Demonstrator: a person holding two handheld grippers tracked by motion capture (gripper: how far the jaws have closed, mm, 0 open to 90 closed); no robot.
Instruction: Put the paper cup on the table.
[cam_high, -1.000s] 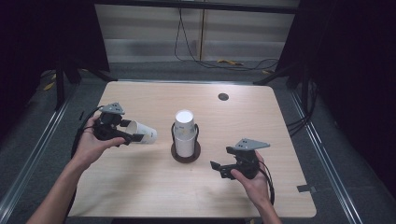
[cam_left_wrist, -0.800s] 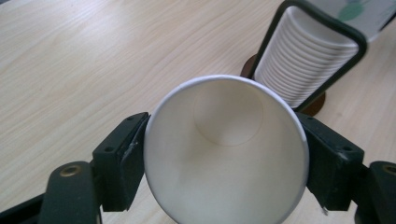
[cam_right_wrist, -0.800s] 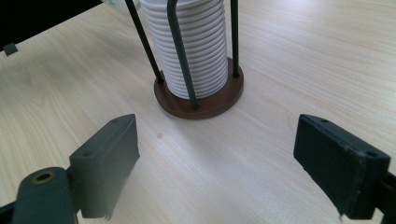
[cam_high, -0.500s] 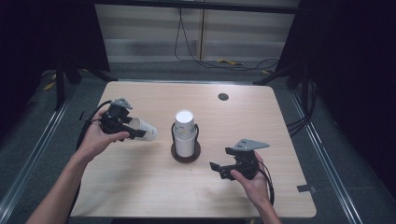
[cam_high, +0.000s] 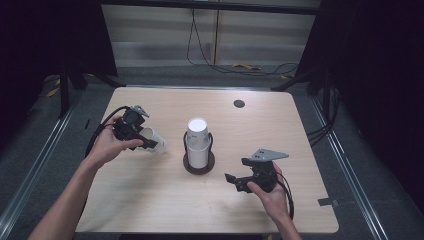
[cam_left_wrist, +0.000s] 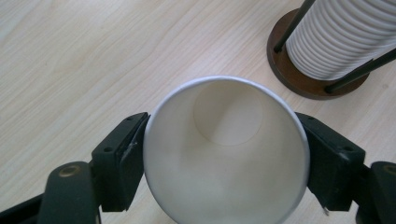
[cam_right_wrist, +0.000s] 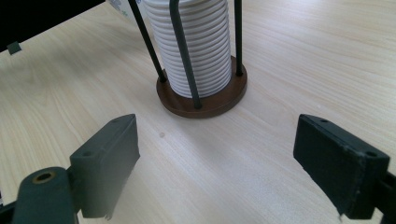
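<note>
A stack of white paper cups stands in a holder with a brown round base and black rods at the table's middle. Left of it, my left gripper is shut on a single white paper cup, tipped on its side above the wood. In the left gripper view the cup's open mouth faces the camera between the two pads, with the stack at upper right. My right gripper stands open in front and to the right of the holder. Its view has the stack and base ahead of the spread jaws.
A small black round grommet sits in the wooden table near the far edge. A grey tape piece lies at the front right. Cables run on the floor behind the table.
My left hand has shifted a little to the right and away with the cup, turning at the wrist. The right gripper has stayed where it was.
</note>
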